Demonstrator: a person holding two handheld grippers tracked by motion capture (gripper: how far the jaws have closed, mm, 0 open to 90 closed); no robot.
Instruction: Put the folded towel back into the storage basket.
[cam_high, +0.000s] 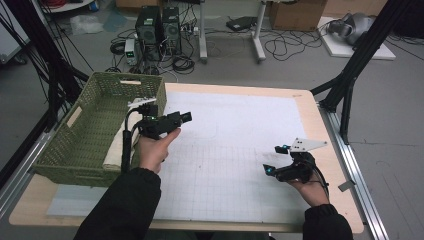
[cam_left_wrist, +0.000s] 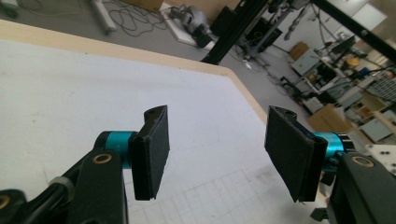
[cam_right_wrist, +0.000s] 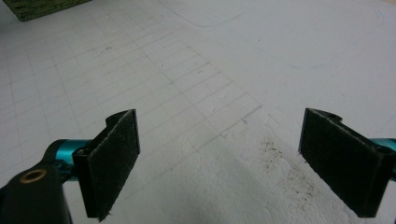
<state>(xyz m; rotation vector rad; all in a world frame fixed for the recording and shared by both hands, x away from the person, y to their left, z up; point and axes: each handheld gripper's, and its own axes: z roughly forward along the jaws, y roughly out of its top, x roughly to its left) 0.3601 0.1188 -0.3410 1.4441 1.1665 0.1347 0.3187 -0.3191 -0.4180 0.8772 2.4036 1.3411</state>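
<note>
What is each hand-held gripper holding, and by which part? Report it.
Nothing is held. The left hand-held gripper and right hand-held gripper both stand open, with only the white mat beyond their pads.

Open white mat (cam_high: 235, 150) ahead; green basket (cam_high: 100, 125) blocks the left side

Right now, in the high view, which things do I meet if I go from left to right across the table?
Green woven basket with a folded cloth inside → left claw, open and empty → bare white gridded mat → right claw, open and empty.
</note>
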